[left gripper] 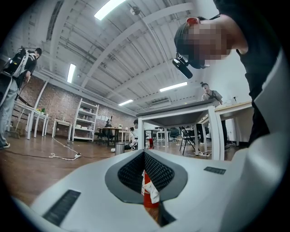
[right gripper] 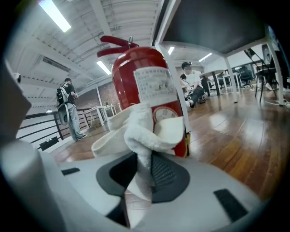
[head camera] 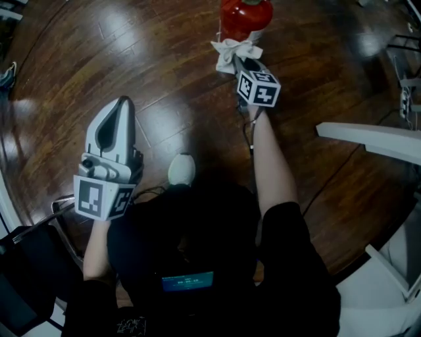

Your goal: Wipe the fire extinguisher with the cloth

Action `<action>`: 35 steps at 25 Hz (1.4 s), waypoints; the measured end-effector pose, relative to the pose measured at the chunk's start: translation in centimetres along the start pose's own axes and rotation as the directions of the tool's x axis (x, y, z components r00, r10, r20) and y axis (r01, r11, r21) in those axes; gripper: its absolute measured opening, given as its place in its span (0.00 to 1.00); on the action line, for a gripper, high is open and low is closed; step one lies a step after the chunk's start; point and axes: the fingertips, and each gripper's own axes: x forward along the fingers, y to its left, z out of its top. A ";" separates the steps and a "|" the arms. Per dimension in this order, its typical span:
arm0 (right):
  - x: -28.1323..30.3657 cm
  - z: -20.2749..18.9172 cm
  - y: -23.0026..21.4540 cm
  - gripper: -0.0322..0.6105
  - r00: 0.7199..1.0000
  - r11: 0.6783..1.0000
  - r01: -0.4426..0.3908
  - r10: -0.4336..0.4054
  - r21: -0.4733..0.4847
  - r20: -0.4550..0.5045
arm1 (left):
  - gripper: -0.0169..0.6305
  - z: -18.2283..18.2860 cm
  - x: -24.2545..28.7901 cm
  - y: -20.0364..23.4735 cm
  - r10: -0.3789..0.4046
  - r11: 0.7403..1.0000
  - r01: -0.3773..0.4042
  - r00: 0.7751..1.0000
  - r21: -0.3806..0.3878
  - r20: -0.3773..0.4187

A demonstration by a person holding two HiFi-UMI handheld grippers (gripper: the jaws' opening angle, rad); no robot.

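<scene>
Red fire extinguisher [head camera: 245, 16] stands at the top centre of the head view, with the white cloth [head camera: 231, 49] bunched against its side and pinched in the right gripper [head camera: 237, 62], whose jaws are closed on it. At mid-left, the left gripper [head camera: 116, 122] has its jaws closed on nothing. Wiping appears to be the step in hand, and the next move likely calls for dragging the cloth across the red body while pressing lightly.

fire extinguisher [right gripper: 131, 77]: red, upright on floor | cloth [right gripper: 144, 129]: white, bunched, against it

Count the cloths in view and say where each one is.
1. The white cloth is pinched in the right gripper, bunched at the side of the red fire extinguisher. No other shows, though one could be hidden.
</scene>
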 end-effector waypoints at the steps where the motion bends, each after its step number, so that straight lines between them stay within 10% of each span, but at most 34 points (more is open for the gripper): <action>1: 0.3 -0.6 -0.2 0.20 1.000 1.000 0.001 -0.001 0.006 -0.013 | 0.03 0.0 0.0 0.1 0.004 1.000 -0.004 1.000 -0.006 -0.001; 14: -4.7 4.1 0.7 0.20 0.988 0.999 -0.054 0.054 0.000 0.141 | 0.03 0.7 0.1 -1.0 -0.026 1.000 0.026 0.999 -0.005 0.031; 22: -12.6 13.7 0.7 0.20 0.928 0.998 -0.025 0.043 -0.053 0.371 | 0.03 1.0 -0.3 -1.8 -0.018 1.000 0.018 1.000 -0.002 0.020; 28: -16.4 18.4 -4.0 0.20 0.868 0.992 0.123 -0.127 0.041 0.481 | 0.03 0.6 -1.0 -1.4 -0.008 1.000 0.008 1.000 0.025 0.001; 35: -12.1 18.3 -2.6 0.20 0.915 0.989 0.131 -0.093 -0.071 0.391 | 0.03 1.0 -0.6 -1.5 -0.028 1.000 0.028 0.999 0.003 0.022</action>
